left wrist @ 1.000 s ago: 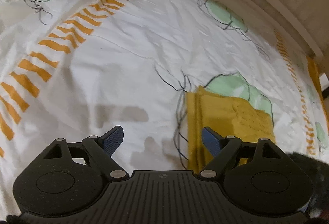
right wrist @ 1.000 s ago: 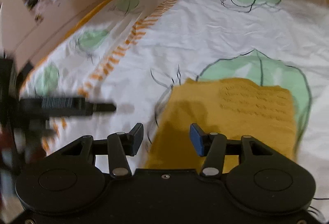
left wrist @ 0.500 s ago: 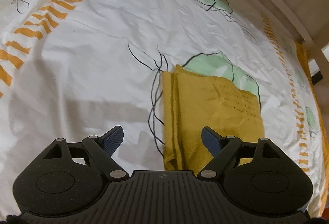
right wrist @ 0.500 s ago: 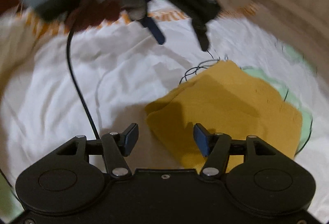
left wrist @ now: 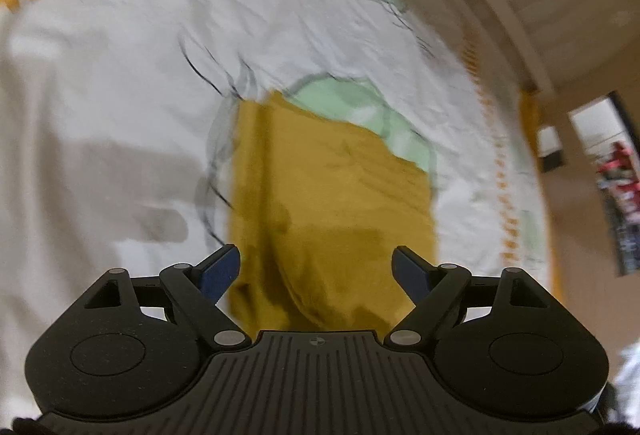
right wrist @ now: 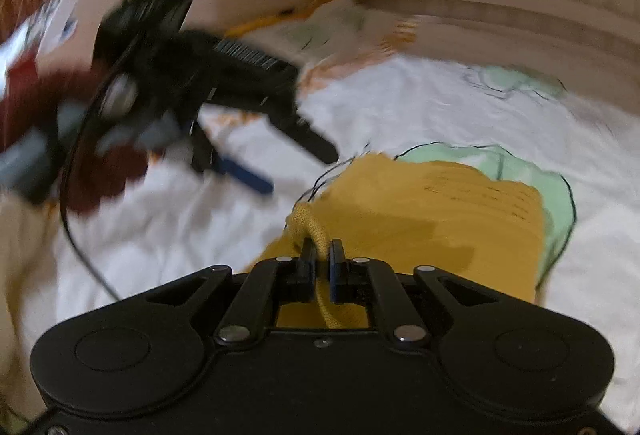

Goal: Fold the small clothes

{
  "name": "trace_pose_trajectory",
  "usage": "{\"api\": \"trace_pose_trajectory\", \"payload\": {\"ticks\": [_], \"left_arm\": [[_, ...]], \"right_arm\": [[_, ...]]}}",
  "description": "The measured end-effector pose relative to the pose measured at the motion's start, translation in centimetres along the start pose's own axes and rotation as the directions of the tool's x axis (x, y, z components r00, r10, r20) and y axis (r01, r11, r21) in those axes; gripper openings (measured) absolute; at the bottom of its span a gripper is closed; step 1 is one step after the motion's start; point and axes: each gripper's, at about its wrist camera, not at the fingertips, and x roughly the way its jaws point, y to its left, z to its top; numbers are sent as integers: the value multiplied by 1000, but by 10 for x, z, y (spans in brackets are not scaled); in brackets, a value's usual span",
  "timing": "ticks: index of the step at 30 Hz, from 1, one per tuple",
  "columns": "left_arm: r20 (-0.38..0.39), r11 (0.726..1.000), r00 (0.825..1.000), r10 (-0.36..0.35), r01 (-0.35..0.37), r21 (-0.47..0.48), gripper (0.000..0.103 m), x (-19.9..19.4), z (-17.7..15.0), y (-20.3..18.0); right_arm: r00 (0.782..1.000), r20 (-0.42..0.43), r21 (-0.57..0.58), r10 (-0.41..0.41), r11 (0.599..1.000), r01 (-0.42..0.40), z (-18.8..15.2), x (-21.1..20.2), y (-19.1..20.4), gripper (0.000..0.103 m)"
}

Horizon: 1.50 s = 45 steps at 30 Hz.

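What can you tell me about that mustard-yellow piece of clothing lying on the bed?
The mustard-yellow knit garment is small, soft and folded into a rough rectangle, with a patch of openwork stitching. It lies on a white printed bedsheet, partly over a green leaf print. The right gripper pinches its near corner; the left gripper is open over its near edge.

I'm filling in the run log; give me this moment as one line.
step: grasp corner | right gripper: shut on yellow garment | left gripper: open above it | surface: printed sheet
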Motion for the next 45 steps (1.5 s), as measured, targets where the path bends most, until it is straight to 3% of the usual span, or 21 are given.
{"api": "trace_pose_trajectory", "payload": {"ticks": [2,6,10,18,23,24,25,32,36,38,40,42,45], "left_arm": [[-35,999,998,-49,49,-18,83,8,-2,-1],[-73,998,995,-68,67,-22,82,24,-6,-4],[-70,991,991,-117,112,-68,82,41,-2,2],[-26,988,994,-109,106,-110,79,62,21,18],[-14,999,1000,-4,4,-32,40,71,32,8],[-6,1000,1000,13,-13,-17,22,72,32,7],[12,999,999,34,-34,2,10,71,32,5],[100,981,995,25,-43,187,10,42,39,-21],[85,974,988,126,-140,179,12,57,44,-10],[70,972,983,170,-179,154,16,65,41,1],[82,980,986,144,-154,126,17,59,39,8],[103,979,982,157,-168,112,18,48,38,10],[173,958,957,233,-256,128,27,25,32,4]], "right_arm": [[1000,15,33,1,999,-1,1,-4,-6,11],[1000,21,40,12,999,-13,1,-4,-8,11],[1000,18,15,24,1000,-25,-1,-4,-6,11],[1000,8,-19,27,999,-27,-13,-3,-2,11],[1000,3,-10,20,1000,-20,-21,-3,0,11],[1000,2,-11,18,1000,-18,-21,-3,0,11],[1000,1,-13,16,1000,-16,-22,-4,0,11],[998,60,-50,-8,999,11,-14,-13,11,11],[999,-13,-50,29,998,-30,-14,16,21,14],[997,-61,-49,54,997,-57,-18,33,26,24],[989,-109,-24,101,994,-104,-22,43,28,32],[985,-104,0,139,990,-139,-23,40,28,48],[980,-79,29,182,983,-180,-23,24,25,55]]}}
